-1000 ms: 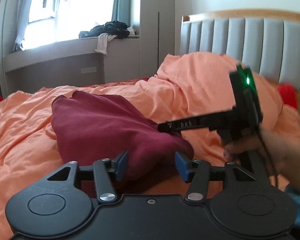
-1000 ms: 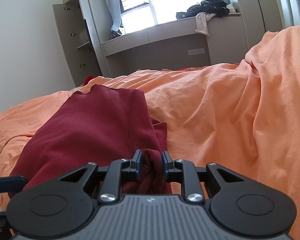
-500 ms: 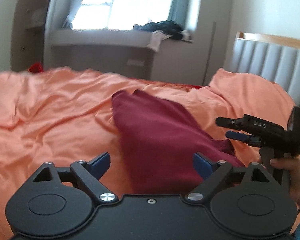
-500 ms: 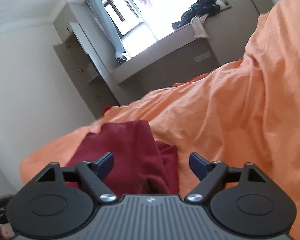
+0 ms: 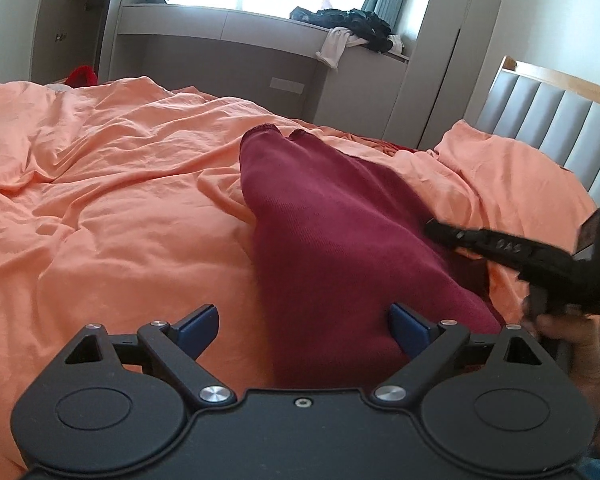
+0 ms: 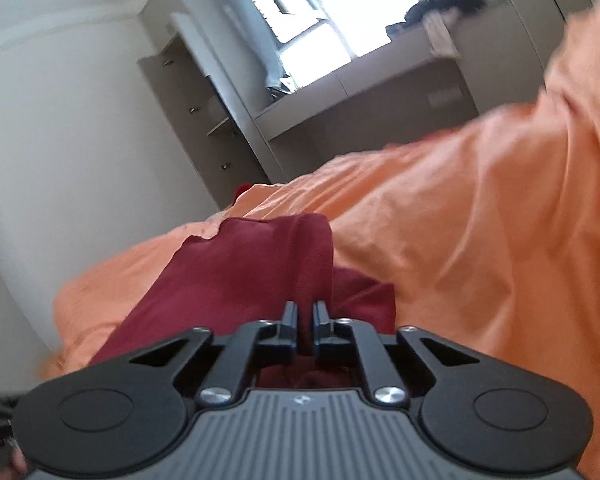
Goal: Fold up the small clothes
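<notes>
The dark red garment (image 5: 340,248) lies on the orange duvet (image 5: 112,200) of the bed, folded into a long, narrow band. In my left wrist view its long axis runs from the near edge, between my claw's fingers, away toward the window wall, leaning a little left; the far end shows two small hemmed openings side by side. A darker layer of the same cloth pokes out from under its right edge.

My left claw (image 5: 302,326) has its blue pads spread wide; the jaws have just been opening, and the near end of the garment lies between them without either pad pressing on it, as far as I can see.

My right claw (image 6: 305,322) has just been closing and now has its jaws together, with a fold of the red cloth pinched between the pads. From the left view I see it reaching in from the right onto the garment's right edge, held by a hand (image 5: 568,340).

Beyond the bed stand a grey padded headboard (image 5: 560,120) on the right and a window ledge with a heap of dark clothes (image 5: 348,24).
</notes>
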`<state>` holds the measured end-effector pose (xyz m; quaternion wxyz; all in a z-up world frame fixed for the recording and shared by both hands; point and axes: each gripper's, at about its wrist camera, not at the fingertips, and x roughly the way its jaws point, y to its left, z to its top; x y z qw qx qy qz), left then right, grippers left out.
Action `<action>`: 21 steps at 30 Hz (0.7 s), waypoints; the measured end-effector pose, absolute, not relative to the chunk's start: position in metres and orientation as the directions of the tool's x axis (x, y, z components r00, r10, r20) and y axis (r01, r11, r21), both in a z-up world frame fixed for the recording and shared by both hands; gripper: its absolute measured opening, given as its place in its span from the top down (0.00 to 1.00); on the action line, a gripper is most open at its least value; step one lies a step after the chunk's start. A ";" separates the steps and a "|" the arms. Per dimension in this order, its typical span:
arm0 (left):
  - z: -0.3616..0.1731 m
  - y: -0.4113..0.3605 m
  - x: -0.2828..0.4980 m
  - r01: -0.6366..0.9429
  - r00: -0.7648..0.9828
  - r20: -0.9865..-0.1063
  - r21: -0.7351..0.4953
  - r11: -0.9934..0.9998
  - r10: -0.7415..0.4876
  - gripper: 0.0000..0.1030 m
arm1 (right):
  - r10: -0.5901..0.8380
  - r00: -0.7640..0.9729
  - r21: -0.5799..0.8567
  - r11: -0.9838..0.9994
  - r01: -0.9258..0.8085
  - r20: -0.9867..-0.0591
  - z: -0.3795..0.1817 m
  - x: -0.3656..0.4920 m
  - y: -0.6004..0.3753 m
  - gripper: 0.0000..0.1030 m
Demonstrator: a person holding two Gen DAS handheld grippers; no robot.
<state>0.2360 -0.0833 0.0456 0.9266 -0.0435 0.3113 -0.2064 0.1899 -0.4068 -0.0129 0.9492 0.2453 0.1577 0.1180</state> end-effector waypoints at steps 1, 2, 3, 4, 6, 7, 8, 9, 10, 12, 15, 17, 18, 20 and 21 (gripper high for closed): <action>0.046 -0.085 0.236 0.361 0.719 -0.561 -0.204 0.910 -0.411 0.10 | 0.276 0.930 0.475 0.870 -0.134 -0.243 -0.007 0.184 -0.405 0.95; 0.046 -0.086 0.235 0.367 0.716 -0.564 -0.197 0.909 -0.411 0.10 | 0.256 0.936 0.455 0.882 -0.122 -0.244 -0.003 0.179 -0.404 0.95; 0.046 -0.089 0.235 0.375 0.712 -0.568 -0.187 0.908 -0.411 0.10 | 0.231 0.942 0.434 0.894 -0.107 -0.243 0.000 0.174 -0.404 0.95; 0.046 -0.091 0.236 0.382 0.709 -0.573 -0.180 0.907 -0.412 0.10 | 0.204 0.948 0.414 0.906 -0.088 -0.245 0.001 0.169 -0.404 0.95; 0.045 -0.094 0.238 0.386 0.703 -0.582 -0.172 0.906 -0.410 0.10 | 0.177 0.948 0.402 0.914 -0.058 -0.266 -0.002 0.170 -0.406 0.95; 0.045 -0.095 0.238 0.382 0.703 -0.584 -0.171 0.908 -0.406 0.10 | 0.181 0.943 0.416 0.908 -0.051 -0.280 -0.007 0.173 -0.407 0.95; 0.045 -0.096 0.238 0.378 0.704 -0.586 -0.169 0.910 -0.401 0.10 | 0.188 0.936 0.425 0.904 -0.047 -0.296 -0.011 0.176 -0.407 0.95; 0.046 -0.097 0.239 0.377 0.706 -0.586 -0.162 0.912 -0.397 0.10 | 0.192 0.931 0.421 0.906 -0.047 -0.310 -0.014 0.179 -0.405 0.95; 0.046 -0.098 0.238 0.376 0.710 -0.585 -0.155 0.913 -0.392 0.10 | 0.192 0.928 0.411 0.911 -0.047 -0.320 -0.015 0.182 -0.402 0.95; 0.046 -0.099 0.237 0.375 0.716 -0.583 -0.142 0.916 -0.384 0.10 | 0.195 0.923 0.400 0.915 -0.049 -0.333 -0.017 0.185 -0.397 0.94; 0.046 -0.097 0.236 0.367 0.715 -0.584 -0.154 0.917 -0.385 0.10 | 0.199 0.921 0.414 0.909 -0.047 -0.333 -0.018 0.185 -0.396 0.85; 0.046 -0.096 0.236 0.362 0.713 -0.585 -0.165 0.917 -0.387 0.10 | 0.204 0.921 0.427 0.903 -0.046 -0.331 -0.018 0.183 -0.399 0.76; 0.046 -0.095 0.236 0.363 0.711 -0.586 -0.169 0.916 -0.389 0.10 | 0.203 0.922 0.434 0.900 -0.043 -0.329 -0.018 0.181 -0.402 0.62; 0.047 -0.095 0.235 0.364 0.712 -0.586 -0.165 0.917 -0.388 0.09 | 0.206 0.924 0.450 0.892 -0.042 -0.323 -0.019 0.177 -0.408 0.43; 0.047 -0.095 0.235 0.365 0.713 -0.585 -0.161 0.917 -0.386 0.08 | 0.205 0.925 0.458 0.888 -0.038 -0.320 -0.019 0.174 -0.411 0.42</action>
